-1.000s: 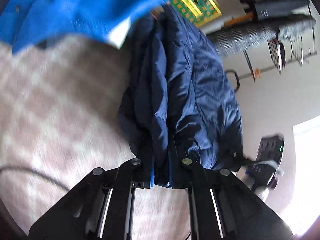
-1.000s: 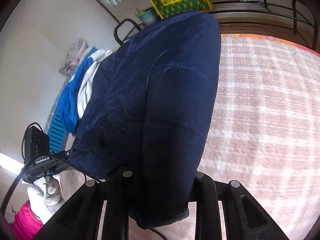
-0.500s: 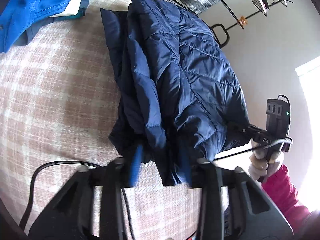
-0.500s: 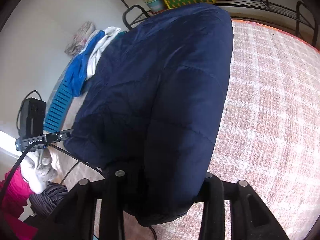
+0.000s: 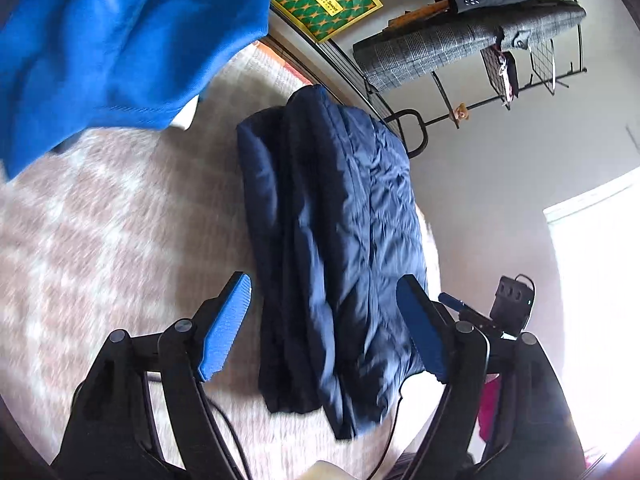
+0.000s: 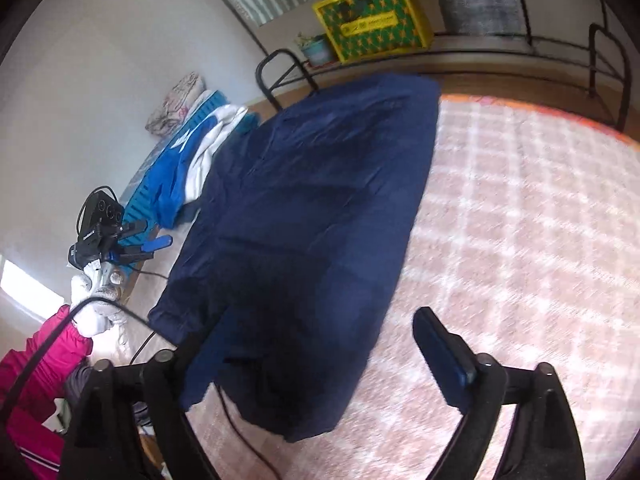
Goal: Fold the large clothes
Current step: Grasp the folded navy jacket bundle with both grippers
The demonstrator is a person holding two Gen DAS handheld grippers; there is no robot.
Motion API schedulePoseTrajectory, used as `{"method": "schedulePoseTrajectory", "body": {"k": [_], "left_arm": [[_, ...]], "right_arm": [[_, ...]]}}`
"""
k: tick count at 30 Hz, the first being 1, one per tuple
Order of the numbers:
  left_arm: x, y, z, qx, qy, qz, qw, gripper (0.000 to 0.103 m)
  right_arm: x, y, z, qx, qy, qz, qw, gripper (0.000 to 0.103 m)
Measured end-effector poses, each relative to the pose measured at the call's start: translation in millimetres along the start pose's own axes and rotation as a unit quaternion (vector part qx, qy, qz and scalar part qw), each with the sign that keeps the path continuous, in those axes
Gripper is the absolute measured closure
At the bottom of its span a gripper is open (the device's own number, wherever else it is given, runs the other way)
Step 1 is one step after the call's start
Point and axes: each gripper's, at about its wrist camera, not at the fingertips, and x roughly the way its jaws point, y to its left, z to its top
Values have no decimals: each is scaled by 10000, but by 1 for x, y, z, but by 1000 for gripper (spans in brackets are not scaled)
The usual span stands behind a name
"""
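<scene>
Left wrist view: my left gripper [image 5: 324, 320] is opening, pads clear of the folded navy jacket [image 5: 340, 232] lying mid-frame on the checked rug [image 5: 100, 240]. Right wrist view: my right gripper [image 6: 320, 356] spreads wider, the jacket lying centre-left, not pinched.

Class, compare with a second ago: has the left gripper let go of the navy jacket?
Yes. The left gripper is opening, its pads clear of the navy jacket, which lies folded on the checked blanket.

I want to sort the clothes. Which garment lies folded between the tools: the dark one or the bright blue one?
The navy padded jacket, folded on the checked cover. The bright blue garment lies loose, farther away.
</scene>
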Motion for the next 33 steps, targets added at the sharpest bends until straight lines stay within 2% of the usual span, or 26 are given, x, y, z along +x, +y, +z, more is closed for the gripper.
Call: {"method": "schedulePoseTrajectory", "body": {"k": [3,7,13,18,28,31,33], "left_arm": [[24,-4,13,98,113,-34,9999,25],[47,-8,21,355,277,121,9989,25],[55,13,33,-16,193,142,9997,25],[57,31,38,-400,230,-234,9987,25],[86,20,44,-164,546,-476,9972,25],[95,17,46,-153,736,-665,9949,23],[99,18,47,-183,742,-623,9951,22]], "right_arm": [[-2,-9,9,124,-245,-50,9996,3],[21,-13,25,34,-141,-84,9999,3],[57,-39,35,468,-71,167,9987,3],[84,-48,37,616,54,396,9973,5],[93,-49,37,584,106,688,9959,2],[93,-50,38,577,100,770,9953,1],[94,-48,39,557,97,803,9952,0]]}}
